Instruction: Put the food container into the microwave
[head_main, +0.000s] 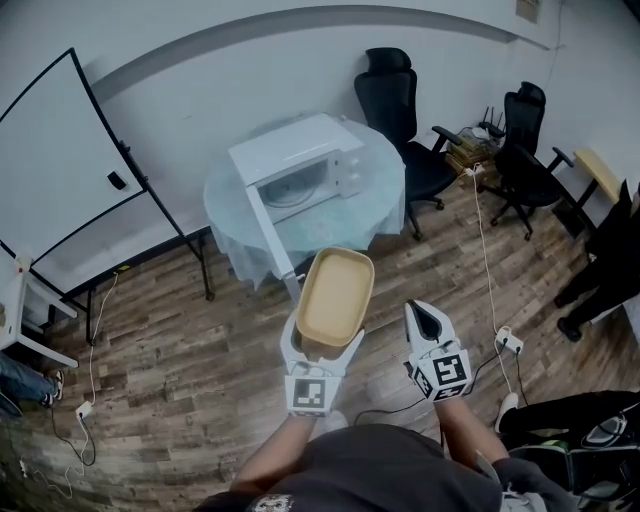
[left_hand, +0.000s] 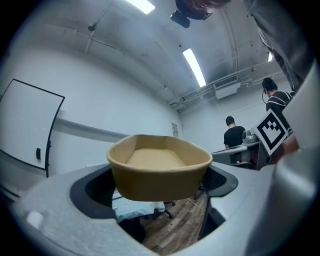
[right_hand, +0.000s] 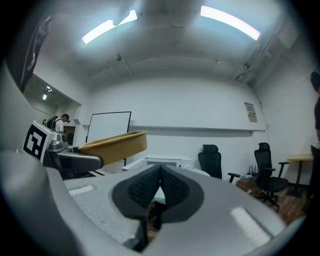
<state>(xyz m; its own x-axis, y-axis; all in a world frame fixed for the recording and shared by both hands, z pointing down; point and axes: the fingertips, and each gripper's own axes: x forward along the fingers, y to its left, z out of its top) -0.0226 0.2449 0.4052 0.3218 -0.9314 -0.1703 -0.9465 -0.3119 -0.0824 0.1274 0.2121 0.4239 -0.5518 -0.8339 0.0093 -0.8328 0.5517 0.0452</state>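
The container (head_main: 335, 295) is held pinched in the left tongs (head_main: 322, 348), well apart from the microwave (head_main: 300, 165) on the desk (head_main: 385, 205). The right tongs (head_main: 424, 318) are pressed together, empty. Carrying is the step in hand; an approach to the open door is called for next.

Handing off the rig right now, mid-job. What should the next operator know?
Left gripper: shut on the food container, held in the air, open side up, nothing in it.
Right gripper: shut, empty, beside it.
Microwave: on the round table ahead, across some floor, door open.
Done: container in hand.
Left: walk up, set it inside, probably shut the door.
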